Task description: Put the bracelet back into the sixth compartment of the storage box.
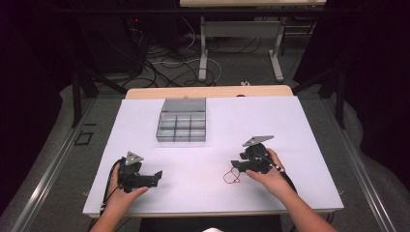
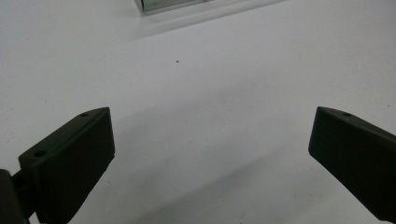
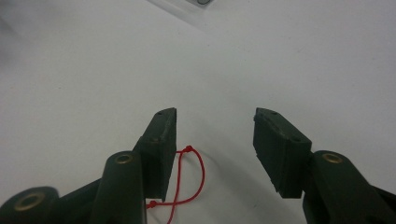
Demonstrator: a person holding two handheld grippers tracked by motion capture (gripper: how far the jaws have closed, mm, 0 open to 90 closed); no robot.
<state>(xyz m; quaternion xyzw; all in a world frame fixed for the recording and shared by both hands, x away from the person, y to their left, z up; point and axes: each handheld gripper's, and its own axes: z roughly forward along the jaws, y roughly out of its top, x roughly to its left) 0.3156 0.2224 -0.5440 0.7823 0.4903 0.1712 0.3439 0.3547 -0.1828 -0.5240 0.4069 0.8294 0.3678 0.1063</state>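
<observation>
1. Left gripper (image 1: 157, 176) jaws wide apart, near table (image 1: 290, 145) front-left corner.
2. Right gripper (image 3: 215, 140) jaws apart, nothing between.
3. Red string (image 3: 189, 179) front-right on table, beside right gripper's jaw.
4. Grey compartment box (image 1: 182, 121) near back edge.

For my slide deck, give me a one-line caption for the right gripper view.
Open right gripper poised over a red string loop lying on the white table, partly behind one jaw.
</observation>
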